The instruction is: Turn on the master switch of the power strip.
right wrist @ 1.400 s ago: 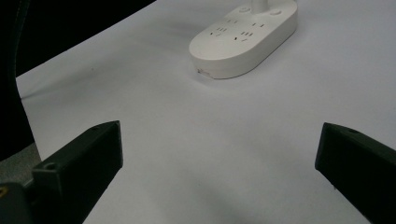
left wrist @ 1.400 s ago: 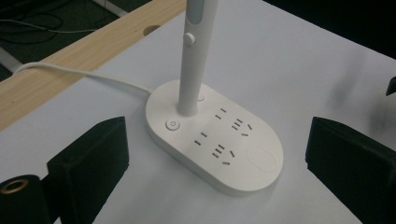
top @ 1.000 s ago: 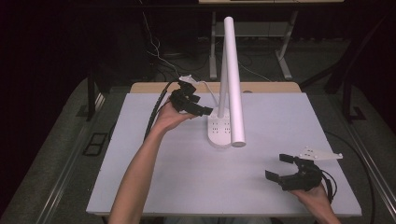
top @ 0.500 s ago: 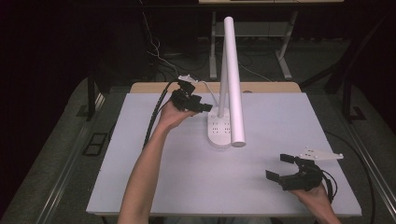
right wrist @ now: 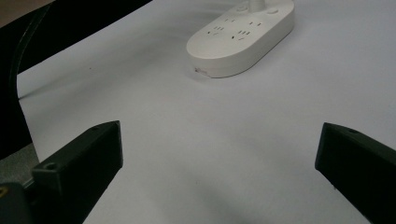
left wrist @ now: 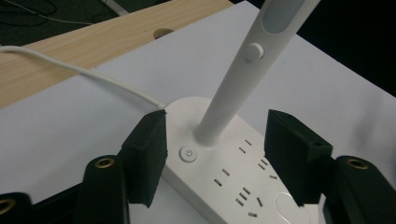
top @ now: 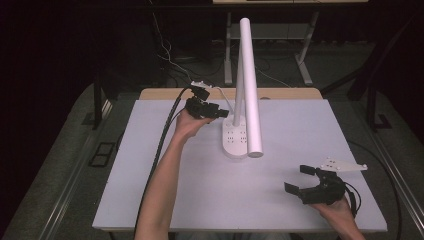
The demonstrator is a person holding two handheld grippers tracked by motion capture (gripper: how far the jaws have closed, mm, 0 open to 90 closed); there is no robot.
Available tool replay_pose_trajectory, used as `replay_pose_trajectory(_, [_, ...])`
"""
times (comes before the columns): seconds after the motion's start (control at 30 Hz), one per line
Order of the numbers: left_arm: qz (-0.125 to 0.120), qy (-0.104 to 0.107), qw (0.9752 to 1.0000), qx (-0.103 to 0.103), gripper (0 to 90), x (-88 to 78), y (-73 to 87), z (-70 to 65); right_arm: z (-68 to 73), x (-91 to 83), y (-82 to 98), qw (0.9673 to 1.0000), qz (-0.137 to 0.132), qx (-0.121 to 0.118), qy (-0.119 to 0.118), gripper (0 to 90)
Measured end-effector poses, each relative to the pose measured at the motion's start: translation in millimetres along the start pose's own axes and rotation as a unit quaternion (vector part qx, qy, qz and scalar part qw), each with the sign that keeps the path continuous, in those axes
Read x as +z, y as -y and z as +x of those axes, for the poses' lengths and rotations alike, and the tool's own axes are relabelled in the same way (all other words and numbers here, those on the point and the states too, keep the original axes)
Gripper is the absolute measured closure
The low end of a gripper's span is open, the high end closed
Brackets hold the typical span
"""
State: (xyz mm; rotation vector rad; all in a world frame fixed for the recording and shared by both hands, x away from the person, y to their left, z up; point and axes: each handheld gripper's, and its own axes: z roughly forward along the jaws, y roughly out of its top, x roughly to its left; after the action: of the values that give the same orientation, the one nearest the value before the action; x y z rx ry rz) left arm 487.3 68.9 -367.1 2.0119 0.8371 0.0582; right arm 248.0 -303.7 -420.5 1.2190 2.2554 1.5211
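The left gripper (left wrist: pixel 212 154), jaws half-closed and just narrowing (nothing pinched), straddles the white oval lamp base's power button (left wrist: pixel 188 154) near the white board's (top: pixel 150 200) far edge.

The left gripper (top: pixel 218 113) has eased slightly lower toward the far end of the lamp base (top: pixel 236 141), and its jaws have just been closing, apparently gripping nothing yet.
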Motion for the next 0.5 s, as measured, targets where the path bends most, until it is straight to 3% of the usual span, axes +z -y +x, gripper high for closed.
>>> replay_pose_trajectory(0.1, [-0.014,0.000,0.9995,-0.028,46.3,6.4,2.1,0.9,-0.1,0.0,0.0,1.0000,0.001,0.000,0.000,0.3])
replay_pose_trajectory(0.23, [-0.016,0.003,0.9990,-0.042,53.2,11.5,3.8,1.9,-0.5,0.0,0.1,1.0000,0.001,0.000,0.000,0.3])
replay_pose_trajectory(0.27, [-0.011,0.003,0.9991,-0.040,55.2,12.0,4.2,3.1,-0.6,-0.1,0.2,1.0000,0.001,0.001,0.000,0.3])
replay_pose_trajectory(0.3, [0.009,0.004,0.9997,-0.021,57.3,10.5,4.2,6.5,-0.8,-0.1,0.2,1.0000,0.000,0.002,0.000,0.3])
replay_pose_trajectory(0.5, [0.007,0.006,0.9994,-0.035,71.0,17.1,6.2,8.6,-1.2,-0.2,0.2,1.0000,0.000,0.003,0.000,0.3])
